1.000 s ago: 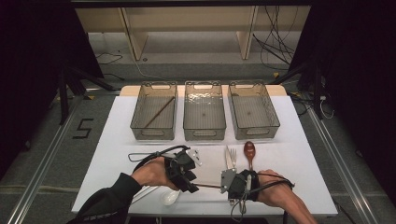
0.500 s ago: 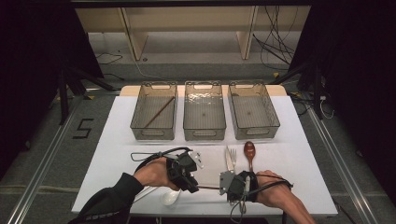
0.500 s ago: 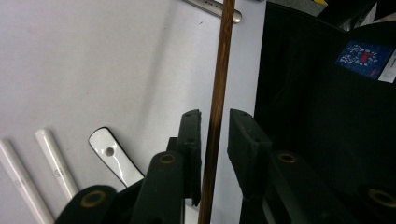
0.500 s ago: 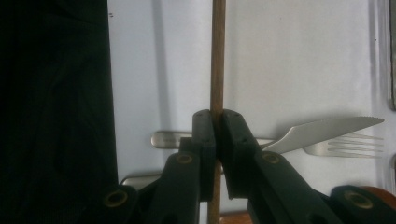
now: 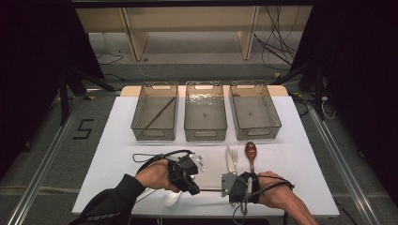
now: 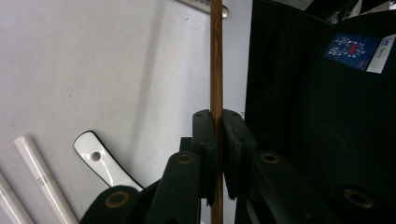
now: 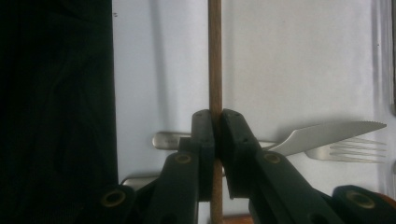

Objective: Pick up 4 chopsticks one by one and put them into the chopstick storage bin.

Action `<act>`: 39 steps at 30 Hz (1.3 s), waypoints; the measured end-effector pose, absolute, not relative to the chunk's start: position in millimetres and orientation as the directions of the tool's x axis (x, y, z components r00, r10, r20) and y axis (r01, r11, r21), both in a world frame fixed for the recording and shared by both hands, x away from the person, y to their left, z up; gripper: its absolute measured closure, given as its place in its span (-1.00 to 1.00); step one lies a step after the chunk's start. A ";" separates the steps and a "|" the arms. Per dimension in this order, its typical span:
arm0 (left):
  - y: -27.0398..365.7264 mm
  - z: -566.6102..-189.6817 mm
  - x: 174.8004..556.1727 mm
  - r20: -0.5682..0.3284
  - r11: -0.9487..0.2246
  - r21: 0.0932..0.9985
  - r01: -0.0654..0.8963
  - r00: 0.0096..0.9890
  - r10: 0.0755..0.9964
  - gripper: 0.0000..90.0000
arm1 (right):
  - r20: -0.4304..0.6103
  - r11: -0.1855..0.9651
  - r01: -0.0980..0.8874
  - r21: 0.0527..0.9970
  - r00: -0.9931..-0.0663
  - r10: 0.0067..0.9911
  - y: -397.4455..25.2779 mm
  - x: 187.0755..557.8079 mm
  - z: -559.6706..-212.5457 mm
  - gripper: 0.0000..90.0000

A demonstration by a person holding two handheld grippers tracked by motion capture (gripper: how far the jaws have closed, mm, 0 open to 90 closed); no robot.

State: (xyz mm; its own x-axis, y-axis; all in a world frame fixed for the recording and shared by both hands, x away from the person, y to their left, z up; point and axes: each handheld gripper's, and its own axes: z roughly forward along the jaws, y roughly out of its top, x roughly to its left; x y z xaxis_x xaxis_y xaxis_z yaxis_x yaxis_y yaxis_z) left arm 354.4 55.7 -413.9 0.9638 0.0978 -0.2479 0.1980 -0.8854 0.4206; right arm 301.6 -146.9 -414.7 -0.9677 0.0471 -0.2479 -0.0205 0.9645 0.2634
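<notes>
Both my jaw sets are clamped on one wooden chopstick (image 6: pixel 216 56): left gripper (image 5: pixel 187 172) on one end, right gripper (image 5: pixel 233 186) on the other. The stick spans level between them, just above the table (image 5: pixel 300 159), near the front edge. Knife (image 7: pixel 327 133) and fork (image 7: pixel 355 150) lie beyond.

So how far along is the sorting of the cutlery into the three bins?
Done: one wooden chopstick lies in the left bin. In hand: the left gripper and right gripper are both shut on a second chopstick near the table's front edge. Left: the knife, fork, brown spoon and white spoon lie on the table; the other two bins hold no utensils.
</notes>
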 end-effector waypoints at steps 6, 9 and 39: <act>63.3 -414.6 360.1 -0.243 -0.873 0.432 0.226 0.961 0.129 0.88 | -0.234 0.947 0.039 0.318 -0.965 0.118 -155.8 304.4 -407.9 0.44; 68.0 -412.7 362.7 -0.240 -0.861 0.445 0.247 0.959 0.151 0.88 | -0.217 0.918 0.096 0.384 -0.957 0.191 -166.2 310.2 -399.3 0.32; 131.1 -360.2 393.5 -0.079 -0.689 0.593 0.418 0.881 0.467 0.89 | -0.073 0.640 0.478 0.601 -0.765 0.640 -224.6 333.7 -397.0 -0.07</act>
